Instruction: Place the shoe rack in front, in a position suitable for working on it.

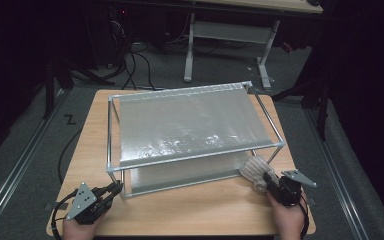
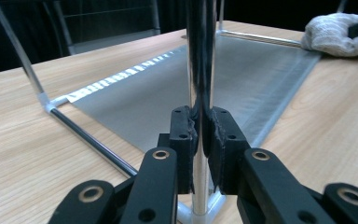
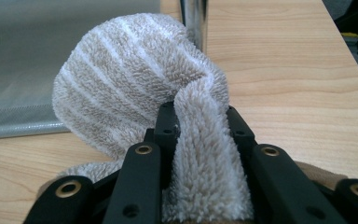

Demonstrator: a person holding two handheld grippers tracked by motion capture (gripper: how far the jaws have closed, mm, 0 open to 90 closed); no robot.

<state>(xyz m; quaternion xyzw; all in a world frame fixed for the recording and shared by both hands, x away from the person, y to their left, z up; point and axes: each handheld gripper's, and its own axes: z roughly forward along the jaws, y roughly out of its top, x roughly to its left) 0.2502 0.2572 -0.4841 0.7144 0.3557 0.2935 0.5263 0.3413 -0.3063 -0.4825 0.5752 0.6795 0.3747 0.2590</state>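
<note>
A two-tier metal rack [image 1: 190, 125] with grey mesh shelves stands on the wooden table [image 1: 205, 210]. My left gripper [image 1: 116, 188] is shut on the rack's front left upright post [image 2: 200, 70], near its foot. A beige and white striped towel [image 1: 254, 170] is bunched at the rack's front right corner, by the lower shelf [image 3: 18, 60]. My right gripper [image 1: 267, 178] is shut on a fold of the towel [image 3: 130, 79], which bulges out ahead of the jaws. The front right post [image 3: 193, 18] rises just behind the towel.
The rack takes up most of the tabletop. A strip of bare wood runs along the near edge between the two hands. Beyond the table are a dark floor with cables [image 1: 135, 65] and a white desk frame [image 1: 225, 35].
</note>
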